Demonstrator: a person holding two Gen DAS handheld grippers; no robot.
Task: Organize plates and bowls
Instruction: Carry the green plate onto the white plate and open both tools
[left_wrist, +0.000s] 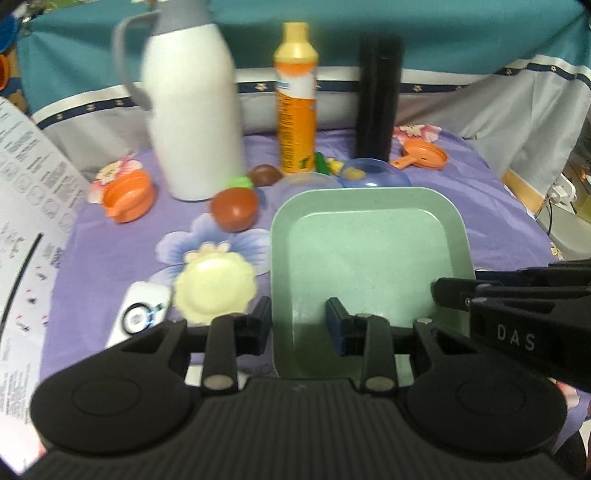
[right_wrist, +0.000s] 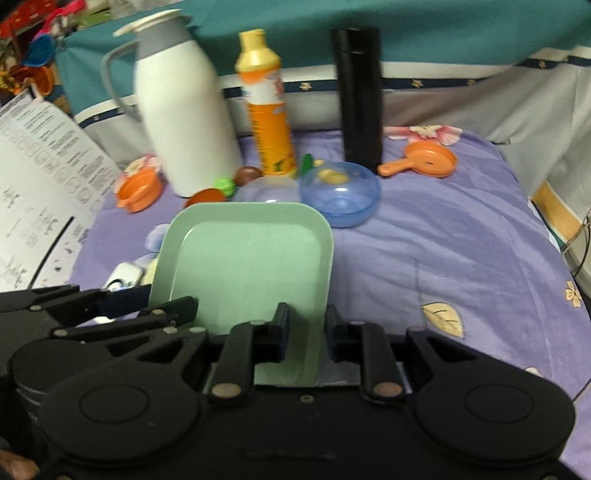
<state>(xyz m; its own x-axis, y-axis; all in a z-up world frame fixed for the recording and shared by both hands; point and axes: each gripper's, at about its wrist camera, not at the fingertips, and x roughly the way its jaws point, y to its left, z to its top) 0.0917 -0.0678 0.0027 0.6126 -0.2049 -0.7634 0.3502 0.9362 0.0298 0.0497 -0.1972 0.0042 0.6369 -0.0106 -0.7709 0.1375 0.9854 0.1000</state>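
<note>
A pale green square plate (left_wrist: 373, 254) sits tilted above the purple cloth, held between both grippers. My left gripper (left_wrist: 301, 326) straddles its near left rim, one finger outside and one inside. My right gripper (right_wrist: 306, 334) straddles its near right rim (right_wrist: 317, 295) the same way. A blue bowl (right_wrist: 340, 194) and a clear bowl (right_wrist: 267, 190) stand behind the plate. A yellow flower-shaped plate (left_wrist: 214, 284) lies left of it. An orange bowl (left_wrist: 127, 197) stands at the left and an orange toy pan (right_wrist: 424, 158) at the back right.
A white jug (left_wrist: 194, 114), an orange bottle (left_wrist: 297, 99) and a black flask (left_wrist: 378, 96) stand at the back. Brown toy foods (left_wrist: 234, 208) lie before the jug. A white device (left_wrist: 138, 315) and a printed sheet (left_wrist: 22, 206) are at the left.
</note>
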